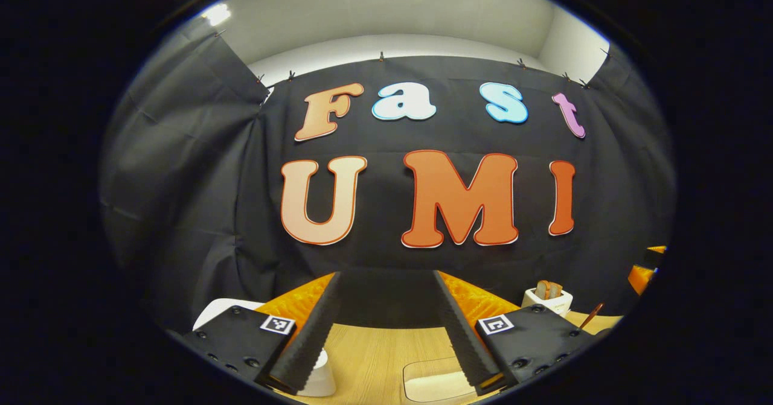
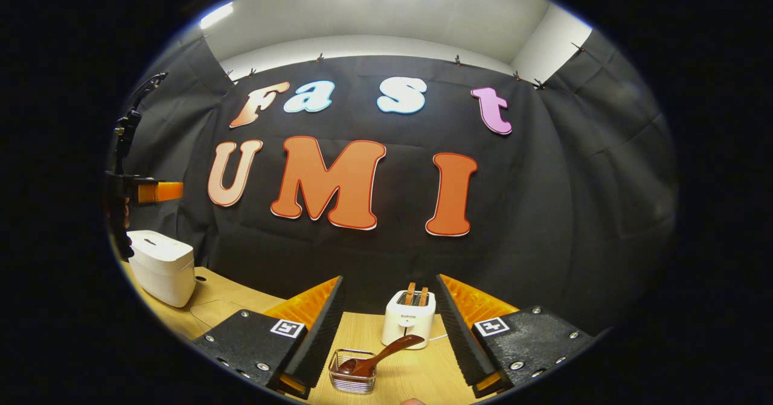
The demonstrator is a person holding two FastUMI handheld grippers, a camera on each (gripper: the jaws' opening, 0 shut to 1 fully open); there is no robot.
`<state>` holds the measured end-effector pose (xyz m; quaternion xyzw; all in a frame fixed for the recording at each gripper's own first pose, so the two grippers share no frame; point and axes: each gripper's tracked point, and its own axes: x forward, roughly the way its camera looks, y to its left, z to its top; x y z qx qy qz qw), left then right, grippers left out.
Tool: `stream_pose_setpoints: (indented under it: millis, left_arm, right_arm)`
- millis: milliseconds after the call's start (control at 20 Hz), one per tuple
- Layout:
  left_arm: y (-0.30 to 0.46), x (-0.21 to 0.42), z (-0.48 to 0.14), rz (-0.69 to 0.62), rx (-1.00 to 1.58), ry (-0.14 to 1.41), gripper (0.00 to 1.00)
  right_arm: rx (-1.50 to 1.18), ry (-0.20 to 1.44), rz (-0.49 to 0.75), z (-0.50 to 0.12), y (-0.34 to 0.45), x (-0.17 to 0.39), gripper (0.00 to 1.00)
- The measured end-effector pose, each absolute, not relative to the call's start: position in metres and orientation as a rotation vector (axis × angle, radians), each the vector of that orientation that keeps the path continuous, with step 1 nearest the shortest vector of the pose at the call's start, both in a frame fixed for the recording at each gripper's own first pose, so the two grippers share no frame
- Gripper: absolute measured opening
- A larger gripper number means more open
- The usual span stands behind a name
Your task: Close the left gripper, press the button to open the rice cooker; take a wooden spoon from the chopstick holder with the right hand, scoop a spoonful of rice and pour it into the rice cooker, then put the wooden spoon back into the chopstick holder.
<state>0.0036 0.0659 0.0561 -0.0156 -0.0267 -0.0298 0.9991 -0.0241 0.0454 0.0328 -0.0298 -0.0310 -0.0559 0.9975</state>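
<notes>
behind wooden spoon (image 2: 377, 357), toaster (image 2: 409, 318)

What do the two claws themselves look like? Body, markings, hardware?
Left claw and right claw match: two long fingers with ribbed inner faces, orange quilted-looking panels behind them, flat black mounting blocks with visible screws, each block carrying a square black-and-white fiducial tag. No cables or sleeves visible.

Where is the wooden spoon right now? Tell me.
In the right gripper view, the wooden spoon leans in the wire chopstick holder on the table, just before the white toaster, between the open jaws.
</notes>
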Motion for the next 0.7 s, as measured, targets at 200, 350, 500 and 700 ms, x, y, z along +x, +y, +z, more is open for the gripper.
stream_pose_setpoints:
  millis: [200,350,500,700]
  left_arm:
    - [0.087,0.005,0.059,-0.011,0.004,-0.045,0.60]
    - [0.122,0.013,0.062,0.076,0.008,-0.020,0.16]
    - [0.156,0.021,0.047,0.121,-0.035,0.086,0.04]
    - [0.210,0.033,0.018,0.198,-0.071,0.247,0.04]
  right_arm:
    - [-0.077,-0.065,-0.137,0.033,0.037,-0.024,0.87]
    - [-0.046,-0.052,-0.122,0.028,0.038,-0.021,0.87]
    - [-0.072,-0.043,-0.132,0.026,0.032,-0.019,0.87]
    - [-0.086,-0.038,-0.117,0.024,0.038,-0.016,0.87]
